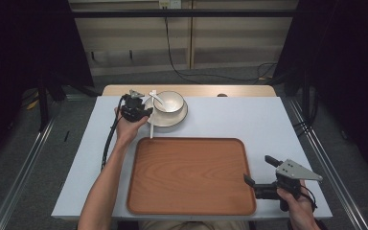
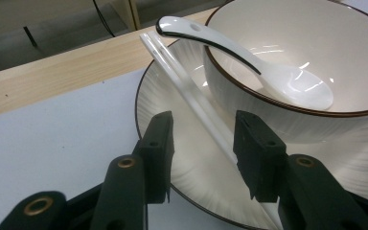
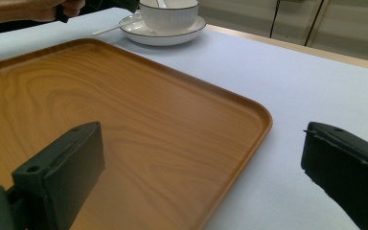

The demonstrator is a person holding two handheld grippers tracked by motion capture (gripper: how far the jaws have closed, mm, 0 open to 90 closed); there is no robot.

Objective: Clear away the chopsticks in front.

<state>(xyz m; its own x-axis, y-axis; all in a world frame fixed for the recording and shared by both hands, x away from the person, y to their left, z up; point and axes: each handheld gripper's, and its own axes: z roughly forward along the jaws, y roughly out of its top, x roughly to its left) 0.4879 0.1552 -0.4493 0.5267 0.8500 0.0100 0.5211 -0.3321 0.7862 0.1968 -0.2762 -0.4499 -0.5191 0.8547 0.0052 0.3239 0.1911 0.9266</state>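
A white bowl (image 1: 168,101) with a dark rim stands on a white plate (image 1: 179,117) at the back of the table. A white spoon (image 2: 268,76) lies in the bowl, handle over the rim. White chopsticks (image 1: 151,127) rest across the plate's left edge and reach down to the table. My left gripper (image 2: 203,143) is open, one jaw on each side of the chopsticks (image 2: 187,88), just above the plate (image 2: 158,100). My right gripper (image 1: 258,170) is open and holds nothing, at the right edge of the wooden tray (image 1: 191,175). In the right gripper view the tray's corner (image 3: 249,115) lies between its jaws.
The tray takes up the middle front of the light table top (image 1: 249,120). A wooden strip (image 1: 191,90) runs along the table's far edge behind the plate. Metal rails (image 1: 326,158) flank the table on the floor.
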